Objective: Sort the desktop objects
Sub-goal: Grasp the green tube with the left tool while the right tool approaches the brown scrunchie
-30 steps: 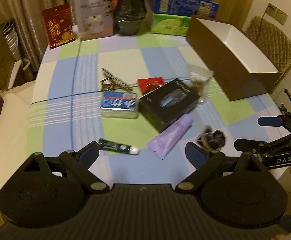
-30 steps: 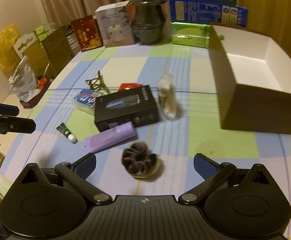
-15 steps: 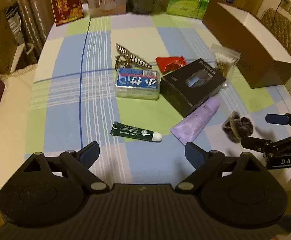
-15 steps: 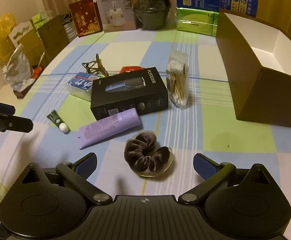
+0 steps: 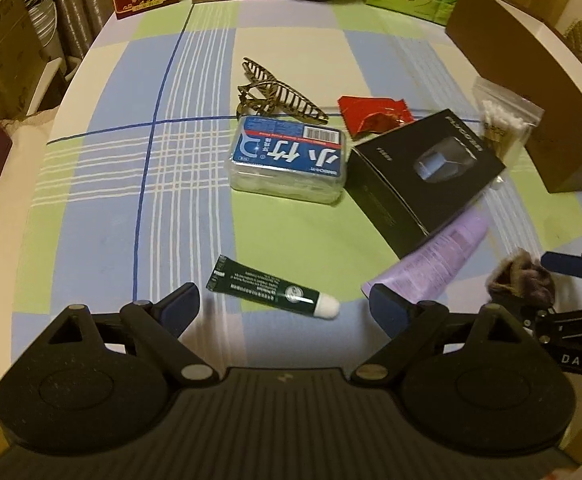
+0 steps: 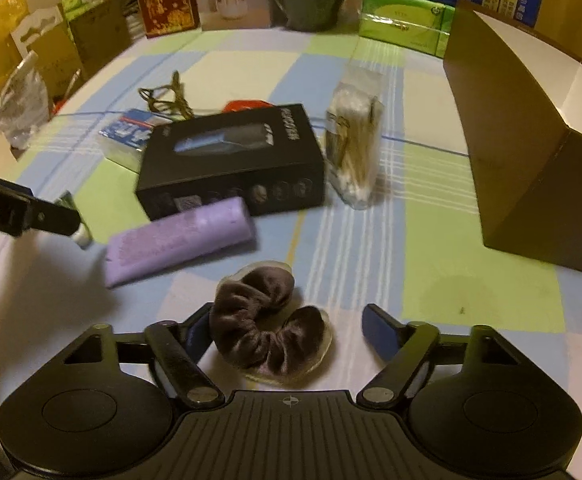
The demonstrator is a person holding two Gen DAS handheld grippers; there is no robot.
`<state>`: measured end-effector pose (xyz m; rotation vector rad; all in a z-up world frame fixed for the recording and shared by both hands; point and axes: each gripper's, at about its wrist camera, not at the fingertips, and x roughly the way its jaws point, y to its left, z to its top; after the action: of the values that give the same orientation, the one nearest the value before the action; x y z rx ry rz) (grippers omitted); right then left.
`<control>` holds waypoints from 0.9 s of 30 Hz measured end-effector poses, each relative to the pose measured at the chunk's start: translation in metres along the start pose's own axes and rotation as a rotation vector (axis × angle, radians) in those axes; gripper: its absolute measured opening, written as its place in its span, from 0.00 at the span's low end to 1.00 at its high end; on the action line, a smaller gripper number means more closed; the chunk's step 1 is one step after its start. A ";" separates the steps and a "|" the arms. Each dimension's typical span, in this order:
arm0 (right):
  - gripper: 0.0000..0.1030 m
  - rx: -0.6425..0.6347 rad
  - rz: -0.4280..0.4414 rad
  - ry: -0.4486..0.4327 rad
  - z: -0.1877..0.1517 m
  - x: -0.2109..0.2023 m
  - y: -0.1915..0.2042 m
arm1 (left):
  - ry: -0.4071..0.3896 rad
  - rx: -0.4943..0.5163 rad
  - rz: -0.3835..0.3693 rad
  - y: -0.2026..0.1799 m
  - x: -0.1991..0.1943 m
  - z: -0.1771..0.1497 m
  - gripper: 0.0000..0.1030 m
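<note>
Scrunchie [image 6: 269, 330] — brown velvet, lying on the counter [image 6: 471, 280] at its near edge, between the spread fingers of the right tool [image 6: 283, 330], the left finger touching or just beside it. Green tube [image 5: 273, 292] — white cap, flat on the counter just ahead of the left tool [image 5: 281, 308], fingers wide apart, holding nothing. Beyond: purple tube [image 6: 179, 246] against the black box [image 6: 233, 160]; swab bag [image 6: 355, 140] beside it; floss box [image 5: 289, 160], hair claw [image 5: 277, 94], red packet [image 5: 373, 114] behind; open brown box [image 6: 531, 132] at right.
</note>
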<state>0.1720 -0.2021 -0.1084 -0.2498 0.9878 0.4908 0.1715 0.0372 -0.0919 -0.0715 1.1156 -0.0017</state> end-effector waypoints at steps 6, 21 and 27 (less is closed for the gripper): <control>0.65 0.060 -0.029 0.005 0.001 0.001 -0.027 | 0.004 -0.041 0.045 0.006 0.019 0.003 0.83; 0.66 0.094 -0.017 -0.007 0.000 -0.008 -0.046 | -0.013 0.051 0.041 0.019 0.014 -0.010 0.61; 0.66 0.091 -0.007 -0.016 -0.001 -0.011 -0.045 | -0.032 0.117 0.009 0.007 0.015 -0.008 0.44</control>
<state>0.1887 -0.2444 -0.1009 -0.1672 0.9903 0.4398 0.1706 0.0432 -0.1089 0.0380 1.0818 -0.0573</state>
